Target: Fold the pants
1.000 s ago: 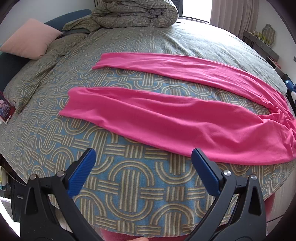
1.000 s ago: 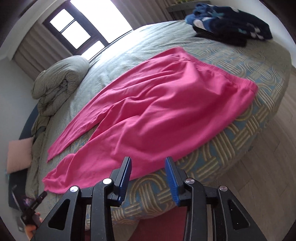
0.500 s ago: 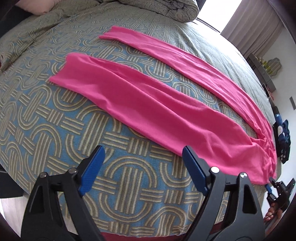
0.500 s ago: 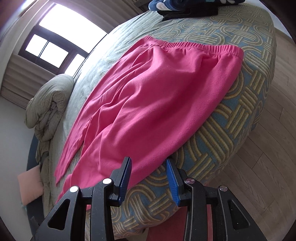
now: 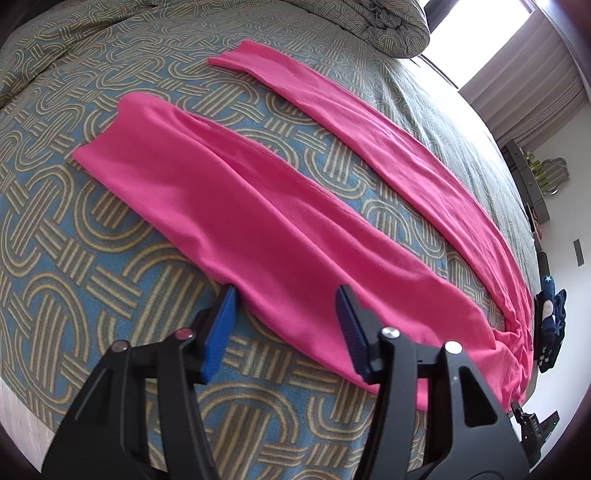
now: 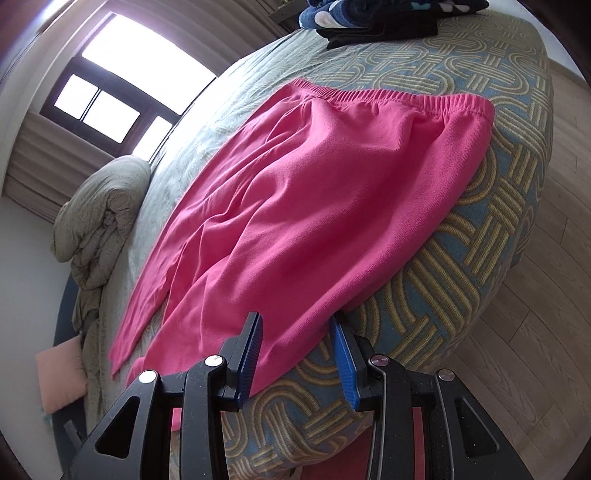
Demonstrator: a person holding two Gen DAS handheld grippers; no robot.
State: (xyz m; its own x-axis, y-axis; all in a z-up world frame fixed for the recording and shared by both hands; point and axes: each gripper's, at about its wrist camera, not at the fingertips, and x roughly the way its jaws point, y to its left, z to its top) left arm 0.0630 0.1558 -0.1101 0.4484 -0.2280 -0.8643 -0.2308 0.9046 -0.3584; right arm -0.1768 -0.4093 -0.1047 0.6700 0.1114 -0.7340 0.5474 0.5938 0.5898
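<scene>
On the bed, your pink pants [image 5: 280, 229] lie spread flat across the patterned bedspread [image 5: 110, 258], both legs stretched out and parted by a narrow wedge of bare cover. The near leg runs along the bed's front edge, so the fabric's long side sits close to where the cover rolls over and drops away; there is only a thin strip of bare bedspread on your side of it. Your left gripper [image 5: 286, 326] straddles that near edge of the leg: its jaws are closing, the pink cloth lies between the blue pads, and they do not look to be pressing on it. Your right gripper [image 6: 297, 349] sits at the hip end, partly open, with the side edge of the pants between its pads and nothing pinched that you can see. Beyond it the elastic waistband [image 6: 391, 96] is gathered and ribbed, stopping short of the bed's corner, where the wooden floor [image 6: 535, 332] opens up to the right. The pants are a soft, matte knit with shallow creases; the cover is a flat weave of blue with tan interlocking arches. A rolled grey duvet [image 6: 99, 221] bulks up at the far side, and folded dark clothes [image 6: 384, 18] sit past the waistband.
</scene>
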